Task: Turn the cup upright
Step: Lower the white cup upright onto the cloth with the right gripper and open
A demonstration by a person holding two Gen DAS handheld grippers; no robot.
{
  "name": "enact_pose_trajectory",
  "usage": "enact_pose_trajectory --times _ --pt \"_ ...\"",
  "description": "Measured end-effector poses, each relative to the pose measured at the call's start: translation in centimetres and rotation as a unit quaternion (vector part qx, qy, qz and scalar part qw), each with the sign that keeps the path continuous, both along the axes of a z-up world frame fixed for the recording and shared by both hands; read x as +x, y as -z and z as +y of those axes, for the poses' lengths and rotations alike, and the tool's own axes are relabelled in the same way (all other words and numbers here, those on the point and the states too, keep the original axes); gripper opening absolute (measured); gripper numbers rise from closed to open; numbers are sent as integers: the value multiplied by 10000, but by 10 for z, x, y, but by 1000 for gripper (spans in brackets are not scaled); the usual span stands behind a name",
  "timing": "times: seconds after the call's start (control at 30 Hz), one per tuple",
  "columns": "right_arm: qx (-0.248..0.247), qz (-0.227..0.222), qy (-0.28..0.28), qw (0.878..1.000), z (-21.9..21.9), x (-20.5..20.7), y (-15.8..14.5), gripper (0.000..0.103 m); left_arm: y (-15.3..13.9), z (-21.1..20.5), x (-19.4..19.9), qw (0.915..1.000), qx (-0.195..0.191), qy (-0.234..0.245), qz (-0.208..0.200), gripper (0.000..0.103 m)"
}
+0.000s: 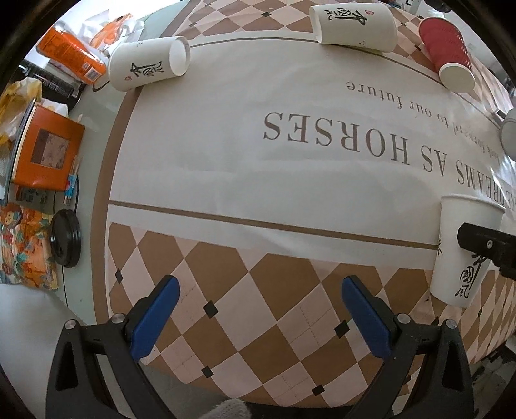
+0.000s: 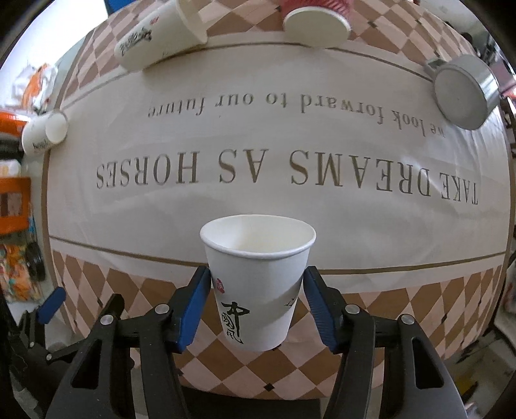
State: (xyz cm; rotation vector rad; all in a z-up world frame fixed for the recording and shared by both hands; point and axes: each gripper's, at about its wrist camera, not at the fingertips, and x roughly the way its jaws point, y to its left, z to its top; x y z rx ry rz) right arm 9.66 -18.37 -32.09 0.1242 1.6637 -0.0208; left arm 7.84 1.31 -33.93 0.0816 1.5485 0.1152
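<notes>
A white paper cup [image 2: 258, 283] with black calligraphy stands upright, mouth up, between the blue pads of my right gripper [image 2: 258, 290]. Both pads touch its sides. The same cup [image 1: 464, 251] shows at the right edge of the left wrist view, with the right gripper's black finger across it. My left gripper [image 1: 258, 319] is open and empty above the checkered front part of the tablecloth [image 1: 258, 161]. Two more white cups [image 1: 148, 63] [image 1: 353, 24] and a red cup [image 1: 450, 53] lie on their sides at the far edge.
A round metal tin [image 2: 461, 92] lies at the far right. To the left of the cloth are an orange box [image 1: 48, 153], an orange can [image 1: 71, 54], a black lid [image 1: 66, 238] and printed packets [image 1: 25, 248].
</notes>
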Motion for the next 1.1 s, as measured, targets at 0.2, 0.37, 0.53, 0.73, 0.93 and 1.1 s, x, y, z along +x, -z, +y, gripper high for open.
enact_pose_trajectory --times 0.2,0.37,0.53,0.73,0.93,1.1 --pt "291 -839 501 9948 -29 0 -26 61 1 -5 12 10000 40 61 20 103" --pt "231 -1910 841 9777 -43 16 -44 61 6 -14 29 10000 13 -4 2 103" --pt "-112 -2970 871 9508 -42 28 -43 61 14 -23 46 9999 44 76 -66 103" --pt "-617 -3655 510 9274 -30 15 -34 60 18 -30 51 9998 85 153 -123 103" --pt "-722 -3762 341 9231 -22 -2 -28 62 17 -33 37 9998 76 165 -118 103" --pt "-755 -3606 305 9292 -21 -16 -30 63 9 -29 22 9996 57 166 -216 103"
